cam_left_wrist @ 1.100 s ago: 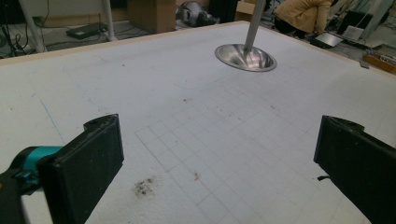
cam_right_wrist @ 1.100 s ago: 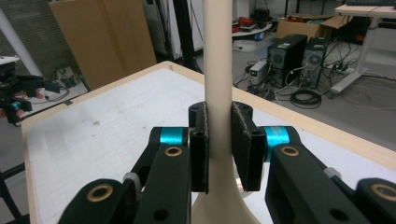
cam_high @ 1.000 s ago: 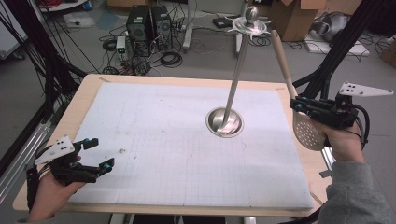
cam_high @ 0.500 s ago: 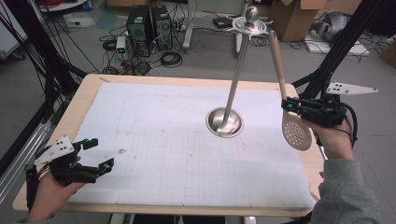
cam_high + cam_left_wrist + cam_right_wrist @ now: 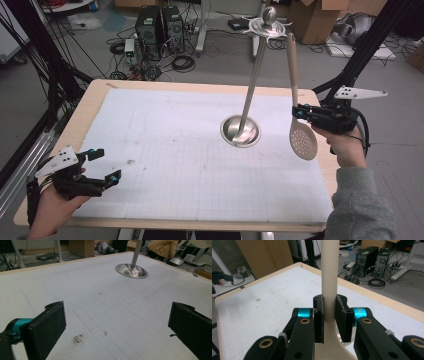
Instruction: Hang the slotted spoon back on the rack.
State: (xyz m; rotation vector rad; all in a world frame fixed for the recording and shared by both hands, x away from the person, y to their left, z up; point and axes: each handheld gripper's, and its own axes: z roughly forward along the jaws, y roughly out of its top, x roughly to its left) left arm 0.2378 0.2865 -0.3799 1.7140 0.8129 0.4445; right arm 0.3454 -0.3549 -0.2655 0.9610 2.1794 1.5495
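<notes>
A beige slotted spoon (image 5: 303,142) hangs head down over the table's right side, its handle (image 5: 329,275) pointing up. My right gripper (image 5: 300,113) is shut on the handle just above the head, and the right gripper view shows both pads (image 5: 342,315) pressed on it. Left of the spoon stands a metal utensil stand (image 5: 241,131), with a round base (image 5: 131,270), a leaning pole and a hooked top (image 5: 269,22). At the near left corner my left gripper (image 5: 107,163) rests open and low over the mat, nothing between its fingers (image 5: 47,327).
A white gridded mat (image 5: 170,150) covers the wooden table (image 5: 85,112). Black frame posts (image 5: 45,65) stand at both sides. Computer towers (image 5: 160,25), cables and cardboard boxes (image 5: 310,20) lie on the floor beyond the far edge.
My right gripper has carried the spoon leftward, towards the stand, and the spoon now hangs more upright. The left gripper has stayed where it was.
</notes>
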